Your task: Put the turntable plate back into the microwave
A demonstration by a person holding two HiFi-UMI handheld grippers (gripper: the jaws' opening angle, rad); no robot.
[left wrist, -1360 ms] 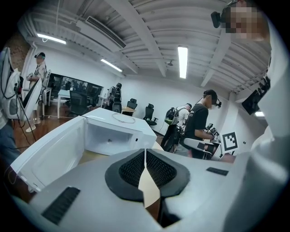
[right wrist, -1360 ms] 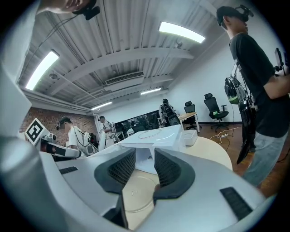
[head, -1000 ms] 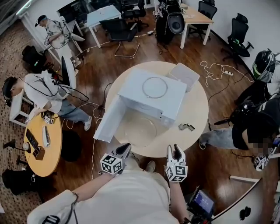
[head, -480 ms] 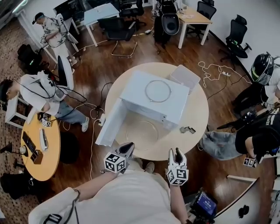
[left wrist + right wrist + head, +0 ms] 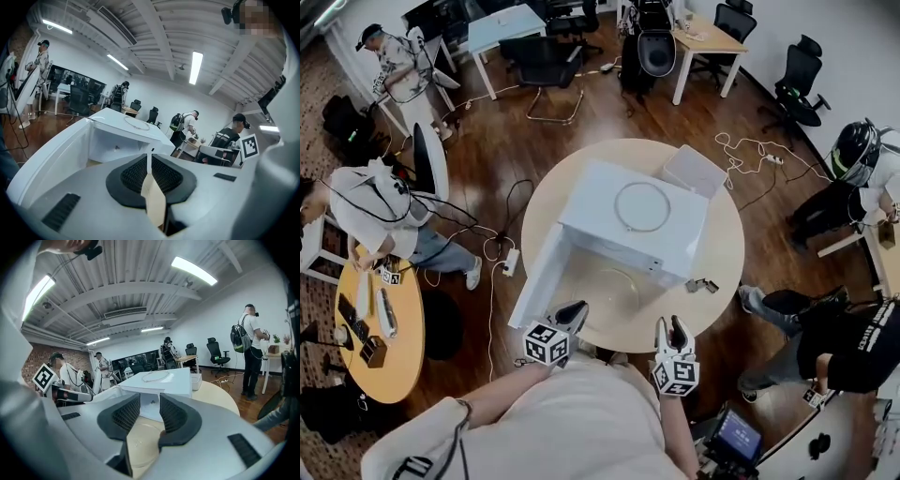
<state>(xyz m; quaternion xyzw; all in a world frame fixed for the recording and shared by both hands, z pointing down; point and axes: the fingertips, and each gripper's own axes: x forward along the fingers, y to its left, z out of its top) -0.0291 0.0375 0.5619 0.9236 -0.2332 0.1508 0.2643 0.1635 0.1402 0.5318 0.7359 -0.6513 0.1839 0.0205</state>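
Left tongs (image 5: pixel 573 310) closed, right tongs (image 5: pixel 672 324) parted, both empty. Risk: the flat glass turntable plate (image 5: pixel 603 285) may slip off the counter (image 5: pixel 724 246) edge when pinched.

microwave (image 5: pixel 591 202) mouth open to near table (image 5: pixel 722 248) edge, door (image 5: pixel 539 274) jutting along its left

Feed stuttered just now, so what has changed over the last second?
Both the left tongs and the right tongs crept slightly forward over the table edge toward the glass plate. Nothing gripped or released. Unchanged: left shut, right open and empty, plate on the table before the open microwave.
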